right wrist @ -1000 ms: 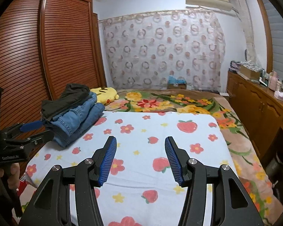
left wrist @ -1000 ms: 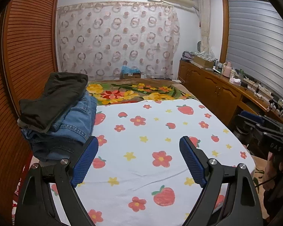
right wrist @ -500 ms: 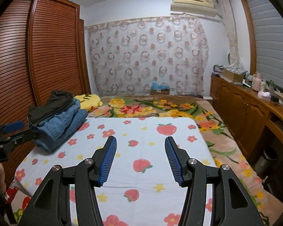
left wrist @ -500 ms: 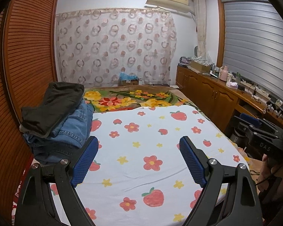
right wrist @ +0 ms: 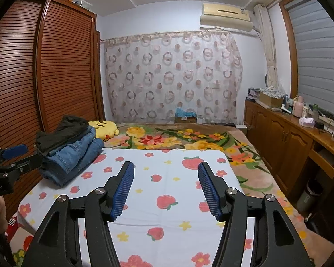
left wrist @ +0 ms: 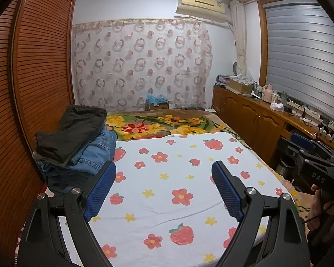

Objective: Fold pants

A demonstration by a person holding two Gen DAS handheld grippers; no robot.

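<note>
A stack of folded pants [left wrist: 73, 146] lies at the left side of the bed, dark pants [left wrist: 75, 129] on top of blue jeans [left wrist: 93, 155]. The same stack of pants [right wrist: 69, 149] shows at the left in the right wrist view. My left gripper [left wrist: 163, 172] hovers open over the strawberry-print sheet [left wrist: 178, 189], nothing between its blue pads, the stack just beyond its left finger. My right gripper [right wrist: 165, 174] is open over the sheet [right wrist: 167, 191] with its jaws opening and nothing between them. Each gripper appears at the edge of the other's view.
A brown slatted wardrobe [left wrist: 33, 77] runs along the left of the bed. A wooden cabinet [right wrist: 289, 138] with clutter stands on the right. A yellow plush toy [right wrist: 104, 129] lies behind the stack on the floral blanket [right wrist: 178, 138]. A cardboard box [left wrist: 157, 102] sits by the curtain.
Both grippers have drawn back from the bed and tilted up, so more of the room shows. The right gripper's jaws have spread wider. The stack has not moved.
</note>
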